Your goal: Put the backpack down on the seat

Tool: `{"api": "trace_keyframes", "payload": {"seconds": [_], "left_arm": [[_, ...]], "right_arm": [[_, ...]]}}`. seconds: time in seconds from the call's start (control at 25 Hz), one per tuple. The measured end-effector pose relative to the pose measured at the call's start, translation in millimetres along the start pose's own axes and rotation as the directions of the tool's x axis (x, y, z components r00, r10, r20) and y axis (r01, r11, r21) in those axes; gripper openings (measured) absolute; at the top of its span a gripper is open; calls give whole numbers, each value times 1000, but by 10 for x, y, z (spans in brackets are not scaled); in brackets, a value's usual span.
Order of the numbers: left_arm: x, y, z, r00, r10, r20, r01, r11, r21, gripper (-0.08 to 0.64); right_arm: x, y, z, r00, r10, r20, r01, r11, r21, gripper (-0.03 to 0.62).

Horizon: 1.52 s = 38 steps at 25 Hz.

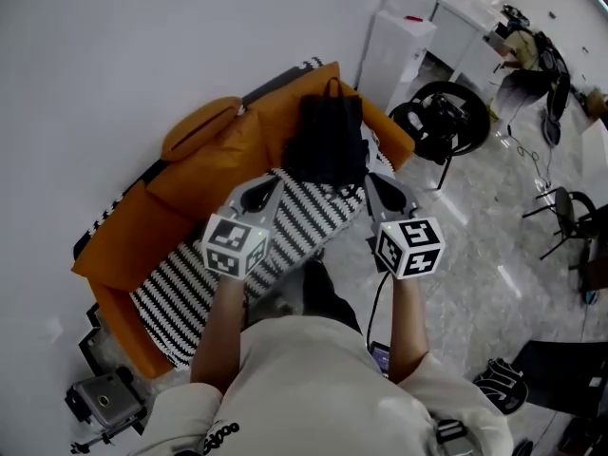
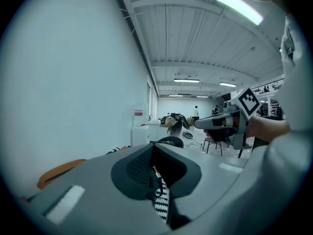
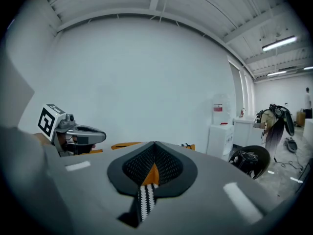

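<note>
A black backpack [image 1: 328, 141] stands on the striped seat [image 1: 285, 231] of an orange sofa [image 1: 190, 193], leaning against its back at the far end. My left gripper [image 1: 274, 182] hangs above the seat just left of the backpack, jaws shut and empty. The right gripper [image 1: 373, 182] is level with it at the backpack's right, also shut on nothing. In the left gripper view the jaws [image 2: 154, 150] meet, with striped fabric showing below them. The right gripper view shows its closed jaws [image 3: 154, 147] over orange and stripes.
An orange cushion [image 1: 199, 126] lies on the sofa back. A black round chair [image 1: 442, 117] and a white cabinet [image 1: 394, 50] stand beyond the sofa's end. Camera gear [image 1: 104, 402] sits on the floor at lower left, a dark bag [image 1: 499, 383] at lower right.
</note>
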<state>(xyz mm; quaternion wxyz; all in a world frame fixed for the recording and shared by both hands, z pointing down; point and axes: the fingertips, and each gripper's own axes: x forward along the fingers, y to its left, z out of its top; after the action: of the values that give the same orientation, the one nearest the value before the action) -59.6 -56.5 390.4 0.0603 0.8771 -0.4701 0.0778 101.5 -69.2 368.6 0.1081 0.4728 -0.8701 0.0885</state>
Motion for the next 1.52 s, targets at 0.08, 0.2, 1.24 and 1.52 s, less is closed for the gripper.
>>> {"api": "trace_keyframes", "payload": {"seconds": [0.08, 0.2, 1.24, 1.52], "left_arm": [[-80, -55, 84, 1000, 11, 13, -11, 999, 32, 11], [-195, -138, 229, 999, 15, 47, -18, 998, 58, 11], [-693, -402, 752, 989, 9, 145, -36, 982, 184, 11], [-709, -378, 690, 991, 4, 136, -28, 985, 171, 11]], "right_arm": [[-112, 61, 92, 1000, 2, 17, -2, 1000, -25, 3], [-224, 147, 173, 1000, 5, 20, -4, 998, -58, 3], [-565, 566, 448, 999, 29, 36, -22, 984, -176, 3], [-499, 624, 421, 999, 39, 23, -34, 984, -176, 3]]}}
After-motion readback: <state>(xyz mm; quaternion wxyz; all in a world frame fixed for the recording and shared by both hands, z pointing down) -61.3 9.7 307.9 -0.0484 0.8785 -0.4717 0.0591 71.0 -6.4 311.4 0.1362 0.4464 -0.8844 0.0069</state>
